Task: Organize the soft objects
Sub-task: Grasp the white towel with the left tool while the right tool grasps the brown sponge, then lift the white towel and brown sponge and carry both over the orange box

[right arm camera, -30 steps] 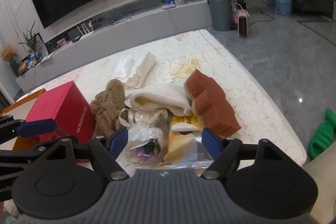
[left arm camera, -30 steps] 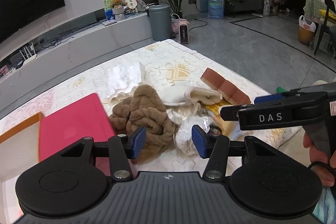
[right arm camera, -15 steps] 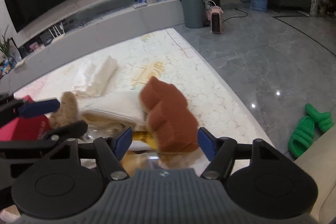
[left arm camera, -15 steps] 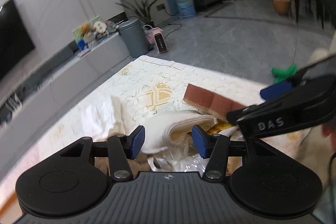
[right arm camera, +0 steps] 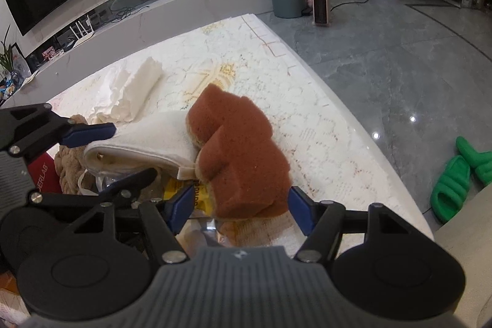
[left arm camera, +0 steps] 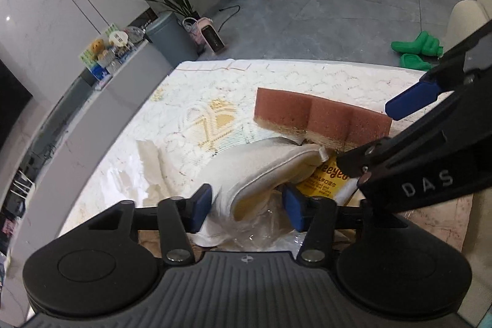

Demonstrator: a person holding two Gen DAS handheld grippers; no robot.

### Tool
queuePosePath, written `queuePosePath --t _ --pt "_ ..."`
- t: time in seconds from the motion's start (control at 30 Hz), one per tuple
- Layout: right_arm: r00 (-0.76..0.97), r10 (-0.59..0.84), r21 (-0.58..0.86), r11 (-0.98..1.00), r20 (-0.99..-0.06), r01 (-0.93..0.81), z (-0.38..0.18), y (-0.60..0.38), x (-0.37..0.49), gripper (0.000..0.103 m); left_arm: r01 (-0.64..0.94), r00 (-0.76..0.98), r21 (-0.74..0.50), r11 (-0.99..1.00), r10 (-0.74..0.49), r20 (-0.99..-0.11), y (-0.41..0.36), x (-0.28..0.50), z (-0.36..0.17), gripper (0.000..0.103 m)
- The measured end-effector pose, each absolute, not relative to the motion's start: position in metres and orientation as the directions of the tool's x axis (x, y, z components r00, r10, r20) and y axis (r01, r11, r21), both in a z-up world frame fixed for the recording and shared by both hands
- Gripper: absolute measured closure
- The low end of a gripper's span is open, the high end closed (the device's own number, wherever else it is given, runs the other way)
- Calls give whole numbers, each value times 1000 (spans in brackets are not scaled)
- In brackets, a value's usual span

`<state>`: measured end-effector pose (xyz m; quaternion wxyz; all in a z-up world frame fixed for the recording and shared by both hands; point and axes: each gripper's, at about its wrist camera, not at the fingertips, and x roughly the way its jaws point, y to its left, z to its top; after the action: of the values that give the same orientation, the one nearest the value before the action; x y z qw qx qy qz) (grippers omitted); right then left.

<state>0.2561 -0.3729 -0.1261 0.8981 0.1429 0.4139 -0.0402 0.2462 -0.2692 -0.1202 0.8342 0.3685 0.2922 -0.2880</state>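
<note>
- The left claw point(left arm camera: 247, 206) stands partly open over a heap of soft things on a white lace-covered table point(left arm camera: 307, 79). Its jaws have just been closing. The open mouth of a cream cloth slipper point(left arm camera: 261, 171) lies between the blue pads, with the left pad close against the slipper's side; the pictures do not show a firm squeeze.
- The right claw point(right arm camera: 241, 206) is open wider, its jaws having narrowed a little just before. The near end of a reddish-brown sponge point(right arm camera: 240, 156) sits between its pads, with a gap visible on the right side, so it is not gripped.
- The sponge is a long block with a notched edge. In the right wrist view its long axis runs away from the camera, up and to the left; its far end rests on the slipper.
- The slipper lies on its side, its long axis across the table, opening toward the left claw.
- Under the sponge lies a yellow packet point(left arm camera: 326, 180) printed with letters reading "eeyeo" and small writing too fine to read.
- The right claw's arm, seen from the left wrist, is marked "DAS".
- A red box point(right arm camera: 43, 174) at the left edge shows "ERLAB".
- A brown knitted cloth point(right arm camera: 69, 165) and a white folded cloth point(right arm camera: 135, 94) lie nearby.
</note>
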Motion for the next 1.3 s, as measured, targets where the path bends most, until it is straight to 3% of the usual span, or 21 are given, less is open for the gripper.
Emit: queuePosePath --t 0.1,0.3,0.43,0.77,0.87,1.0,1.3 --pt "652 50 225 956 -756 188 -128 -372 257 35 704 646 422 571 -270 -714 -269 246 -121 67" --pt "662 65 256 946 -747 197 -128 -376 256 36 677 672 431 596 -263 -692 -266 240 -113 78" --pt "654 61 249 948 -754 198 -130 -375 256 38 637 686 368 677 -280 -672 -257 245 -93 87" --pt "658 36 221 954 -753 201 -130 -370 261 36 565 710 271 779 -292 -641 -238 247 -54 88" --pt "653 23 202 958 -757 202 -132 -370 262 47 550 715 253 796 -292 -635 -236 246 -50 88" --pt "660 19 196 961 -751 196 -130 -370 259 54 548 721 251 798 -298 -626 -236 240 -44 88" --pt "735 -7 172 971 -678 167 -111 -360 241 59 519 743 213 828 -313 -591 -225 223 -26 88"
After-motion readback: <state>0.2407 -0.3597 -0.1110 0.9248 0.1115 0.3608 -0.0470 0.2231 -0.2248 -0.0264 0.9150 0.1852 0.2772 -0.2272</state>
